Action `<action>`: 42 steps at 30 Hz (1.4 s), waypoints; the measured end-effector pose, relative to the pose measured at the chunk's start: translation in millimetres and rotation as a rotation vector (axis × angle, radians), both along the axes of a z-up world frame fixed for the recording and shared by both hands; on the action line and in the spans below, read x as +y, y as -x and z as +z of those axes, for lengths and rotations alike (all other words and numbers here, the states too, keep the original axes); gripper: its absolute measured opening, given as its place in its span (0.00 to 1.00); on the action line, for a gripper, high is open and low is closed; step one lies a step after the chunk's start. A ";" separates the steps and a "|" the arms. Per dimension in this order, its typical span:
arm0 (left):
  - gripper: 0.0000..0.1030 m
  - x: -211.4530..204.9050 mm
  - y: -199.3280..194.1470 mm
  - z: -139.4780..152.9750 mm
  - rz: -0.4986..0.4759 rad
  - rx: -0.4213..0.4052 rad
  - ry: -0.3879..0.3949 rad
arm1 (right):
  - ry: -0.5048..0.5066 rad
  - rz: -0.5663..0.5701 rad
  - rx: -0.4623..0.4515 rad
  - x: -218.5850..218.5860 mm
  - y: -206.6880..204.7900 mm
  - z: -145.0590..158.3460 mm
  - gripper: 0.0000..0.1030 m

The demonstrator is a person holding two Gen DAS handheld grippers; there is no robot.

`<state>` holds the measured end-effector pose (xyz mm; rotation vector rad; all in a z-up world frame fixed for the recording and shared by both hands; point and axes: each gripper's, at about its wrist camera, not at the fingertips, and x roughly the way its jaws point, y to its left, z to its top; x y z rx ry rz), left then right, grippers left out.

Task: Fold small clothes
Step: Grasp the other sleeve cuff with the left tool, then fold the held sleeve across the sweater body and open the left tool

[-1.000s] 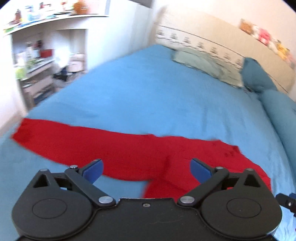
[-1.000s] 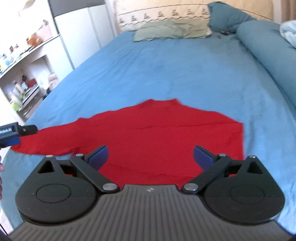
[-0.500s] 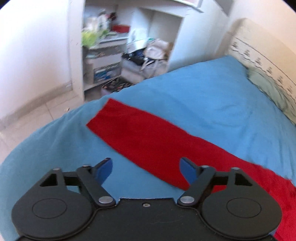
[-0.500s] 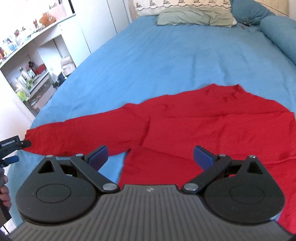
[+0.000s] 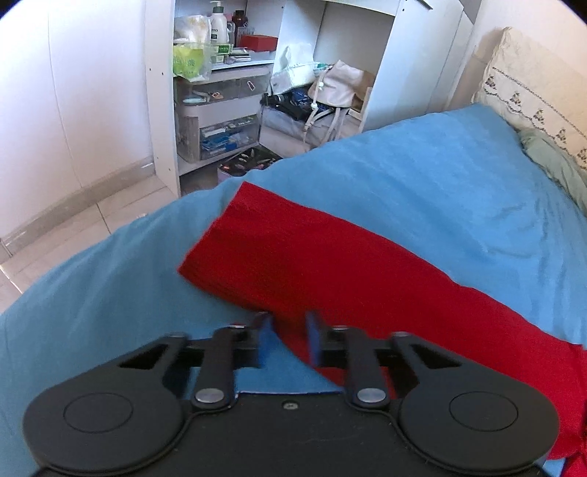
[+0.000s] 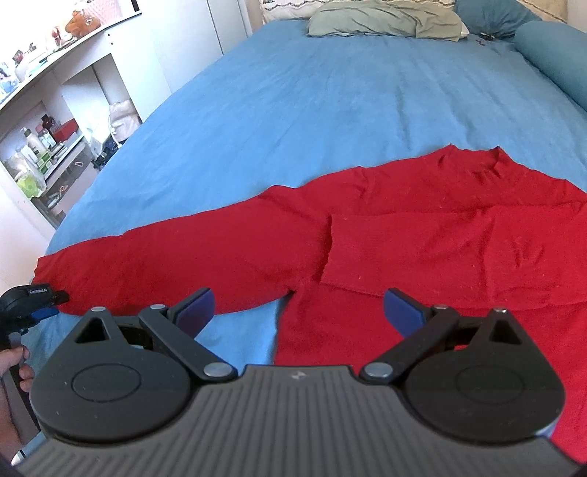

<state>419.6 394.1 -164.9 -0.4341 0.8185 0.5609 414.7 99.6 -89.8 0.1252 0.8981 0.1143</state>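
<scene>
My left gripper (image 5: 288,339) has its blue pads drawn close, with only a narrow gap left between them. The near edge of the red top's (image 6: 422,242) outstretched sleeve (image 5: 293,257) runs into that gap, but I cannot tell whether the pads are actually pinching cloth or just straddling the edge. The cuff lies ahead of this gripper and a little to its left, close to the edge of the blue bed sheet (image 5: 422,176).

My right gripper (image 6: 297,312) is spread wide and holds nothing. It hovers over the underarm, where the sleeve meets the body. The body spreads ahead and to its right, with the other sleeve already laid across the chest.

The risks, as I judge them: if my left pads catch only a thin edge, the sleeve may slip out as I lift. If they bite too deep, they could pinch the sheet as well and drag it along. With the cuff so near the bed's edge, a dropped sleeve might slide off. With the body unpinned, a hard pull could also shift the whole top.

The sleeve's long axis runs from the cuff at far left across to the shoulder on the right. The neck points away from me, towards the pillows (image 6: 385,24).
</scene>
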 end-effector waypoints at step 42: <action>0.73 -469.6 -46.3 2.7 -0.878 -0.030 -0.187 | 0.026 -0.119 -0.053 -301.0 14.6 1.6 1.00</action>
